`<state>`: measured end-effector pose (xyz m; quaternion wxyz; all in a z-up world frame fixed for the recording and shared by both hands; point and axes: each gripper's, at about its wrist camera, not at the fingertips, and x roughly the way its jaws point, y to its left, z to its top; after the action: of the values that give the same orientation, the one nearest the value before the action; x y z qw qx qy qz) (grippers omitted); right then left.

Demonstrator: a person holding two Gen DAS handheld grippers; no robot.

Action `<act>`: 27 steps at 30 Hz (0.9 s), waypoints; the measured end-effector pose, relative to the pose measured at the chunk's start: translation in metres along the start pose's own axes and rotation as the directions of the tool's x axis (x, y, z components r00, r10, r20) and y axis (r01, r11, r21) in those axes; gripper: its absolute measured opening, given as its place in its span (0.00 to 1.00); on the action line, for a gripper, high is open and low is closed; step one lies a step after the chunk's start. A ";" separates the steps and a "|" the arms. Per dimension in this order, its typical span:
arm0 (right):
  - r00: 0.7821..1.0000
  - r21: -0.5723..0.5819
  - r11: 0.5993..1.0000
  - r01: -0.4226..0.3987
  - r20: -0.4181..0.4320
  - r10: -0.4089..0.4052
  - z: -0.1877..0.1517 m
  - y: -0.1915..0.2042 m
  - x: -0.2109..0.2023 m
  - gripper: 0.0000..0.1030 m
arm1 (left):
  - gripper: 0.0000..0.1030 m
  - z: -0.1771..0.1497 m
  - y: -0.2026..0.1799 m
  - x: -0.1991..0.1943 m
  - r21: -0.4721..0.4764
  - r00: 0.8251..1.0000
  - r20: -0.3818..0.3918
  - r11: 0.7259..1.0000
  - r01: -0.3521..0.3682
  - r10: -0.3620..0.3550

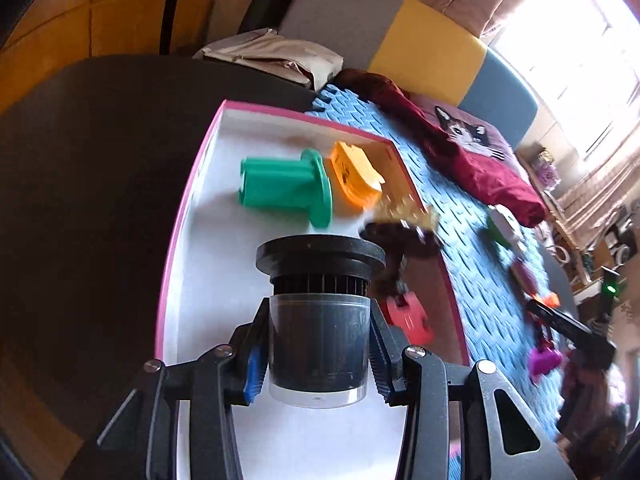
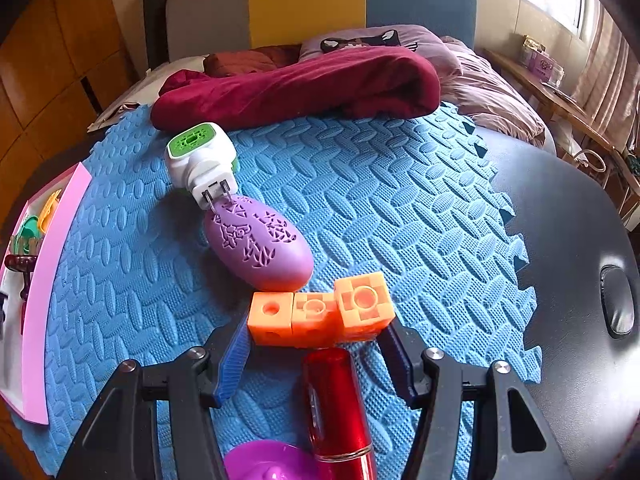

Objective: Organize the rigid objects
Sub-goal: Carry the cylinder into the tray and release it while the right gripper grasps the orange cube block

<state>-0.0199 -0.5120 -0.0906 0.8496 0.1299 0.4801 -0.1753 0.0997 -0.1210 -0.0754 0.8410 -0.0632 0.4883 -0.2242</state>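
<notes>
My left gripper (image 1: 318,350) is shut on a black canister with a wide black cap (image 1: 319,320) and holds it over the pink-rimmed white tray (image 1: 188,204). In the tray lie a green spool piece (image 1: 286,186), an orange piece (image 1: 356,172), a dark brown piece (image 1: 396,240) and a red piece (image 1: 408,314). My right gripper (image 2: 316,344) is open around an orange block chain (image 2: 320,314) on the blue foam mat (image 2: 400,208). A red cylinder (image 2: 338,400) lies between the fingers. A purple egg (image 2: 258,238) and a white-green plug device (image 2: 202,154) lie beyond.
A maroon blanket (image 2: 296,84) and a cat pillow (image 2: 360,40) lie at the mat's far edge. A magenta round piece (image 2: 268,462) sits at the bottom edge. A black mouse (image 2: 618,304) rests on the dark table at right. The tray (image 2: 52,280) lies at left.
</notes>
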 end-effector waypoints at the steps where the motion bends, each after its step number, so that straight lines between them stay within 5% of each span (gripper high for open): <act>1: 1.000 0.000 1.000 0.001 0.000 -0.001 0.000 0.000 0.000 0.58 | 0.42 0.006 -0.002 0.007 0.009 1.000 -0.002 1.000 -0.007 0.007; 13: 1.000 0.000 1.000 0.020 0.002 -0.020 0.001 -0.003 0.000 0.58 | 0.42 0.049 -0.014 0.052 0.077 0.999 -0.014 0.996 -0.043 0.044; 19: 1.000 -0.001 1.000 0.028 0.002 -0.028 0.001 -0.002 0.000 0.58 | 0.59 0.038 -0.014 0.037 0.072 1.000 0.015 0.997 -0.028 0.027; 27: 0.999 0.009 0.999 0.037 0.004 -0.037 0.001 -0.005 -0.001 0.58 | 0.59 0.010 -0.019 -0.001 0.097 0.994 0.081 0.992 -0.079 0.071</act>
<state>-0.0216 -0.5168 -0.0900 0.8465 0.1243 0.4801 -0.1936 0.1017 -0.1385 -0.0637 0.8691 -0.0112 0.4457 -0.2140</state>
